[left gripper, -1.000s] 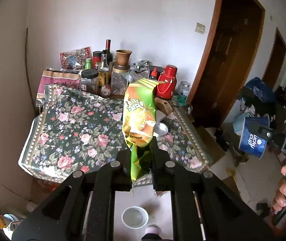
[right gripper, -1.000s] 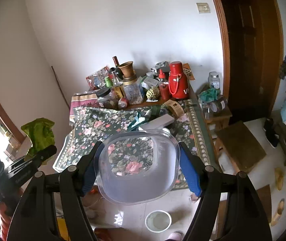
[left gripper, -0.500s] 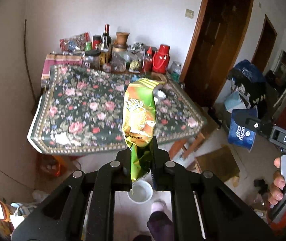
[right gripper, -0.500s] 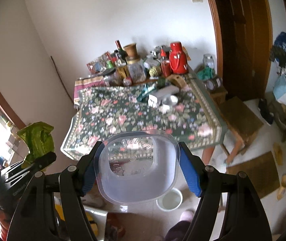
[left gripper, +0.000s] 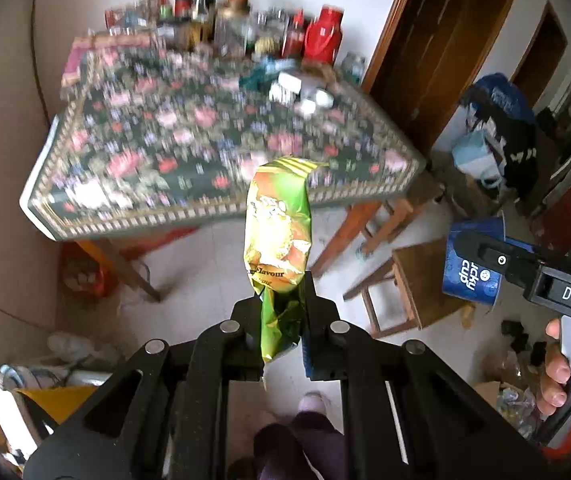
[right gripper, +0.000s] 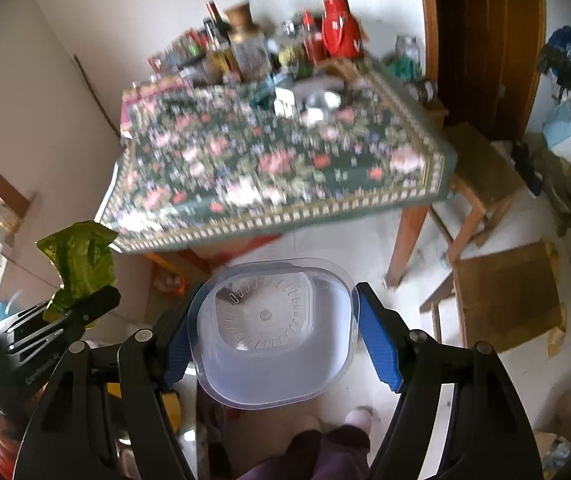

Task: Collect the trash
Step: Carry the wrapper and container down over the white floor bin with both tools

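My left gripper [left gripper: 283,312] is shut on a green and orange snack bag [left gripper: 279,232], which stands upright between the fingers, held in the air in front of the table. In the right wrist view the same bag [right gripper: 79,258] shows at the left, clamped in the left gripper [right gripper: 85,306]. My right gripper [right gripper: 275,336] is shut on a blue paper cup, seen from its open clear-rimmed mouth [right gripper: 273,332]. In the left wrist view the blue cup [left gripper: 471,266] shows at the right in the right gripper's fingers [left gripper: 493,256].
A table with a dark floral cloth [left gripper: 205,152] stands ahead, with bottles, jars and a red flask [left gripper: 323,40] crowded at its far edge. A wooden stool [left gripper: 413,284] stands right of the table. A brown door [left gripper: 437,40] is behind. Clutter lies on the floor at the left and right.
Both grippers have pulled back and up from the table, which now lies farther off and lower in view. The snack bag and the cup stay gripped.
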